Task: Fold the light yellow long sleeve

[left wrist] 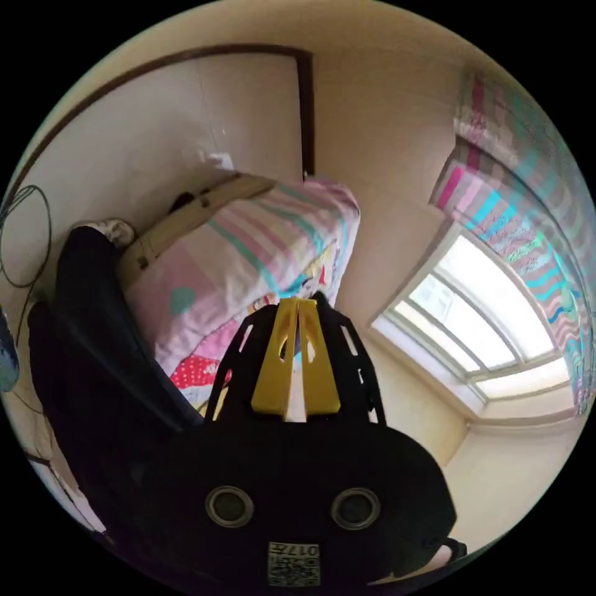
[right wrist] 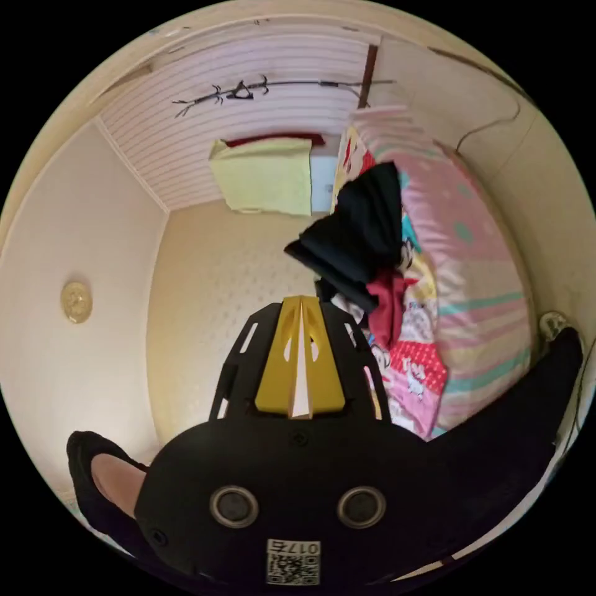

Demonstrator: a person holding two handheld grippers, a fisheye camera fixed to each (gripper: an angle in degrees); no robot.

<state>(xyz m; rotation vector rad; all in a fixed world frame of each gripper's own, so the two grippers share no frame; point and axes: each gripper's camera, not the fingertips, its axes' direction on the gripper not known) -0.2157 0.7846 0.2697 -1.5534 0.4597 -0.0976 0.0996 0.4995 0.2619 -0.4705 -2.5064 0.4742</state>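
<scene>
**Two grippers clenched on nothing, the yellow top lying folded across the room**

Two yellow-jawed grippers sit nearest the cameras. In the left gripper view the left gripper (left wrist: 297, 304) has its jaws pressed together at the tips, with nothing between them. In the right gripper view the right gripper (right wrist: 301, 301) is clenched the same way, its jaws meeting at the tips around empty air.

Just beyond the left gripper lies a bed (left wrist: 248, 248) covered in a pink and teal striped quilt with cartoon patches, and a dark garment (left wrist: 93, 323) hangs along its near side. A pale headboard (left wrist: 192, 214) edges the bed. Farther off, a window (left wrist: 478, 329) glows bright under a striped curtain (left wrist: 515, 205).

Past the right gripper, a heap of black clothes (right wrist: 357, 236) and a dark red garment (right wrist: 386, 310) rest on the same quilt. Beyond that heap, well apart from both grippers, the light yellow long sleeve (right wrist: 264, 176) lies folded into a neat rectangle, with a dark red edge showing at its far side. A clothes hanger (right wrist: 239, 92) rests on the striped surface beyond it.
</scene>
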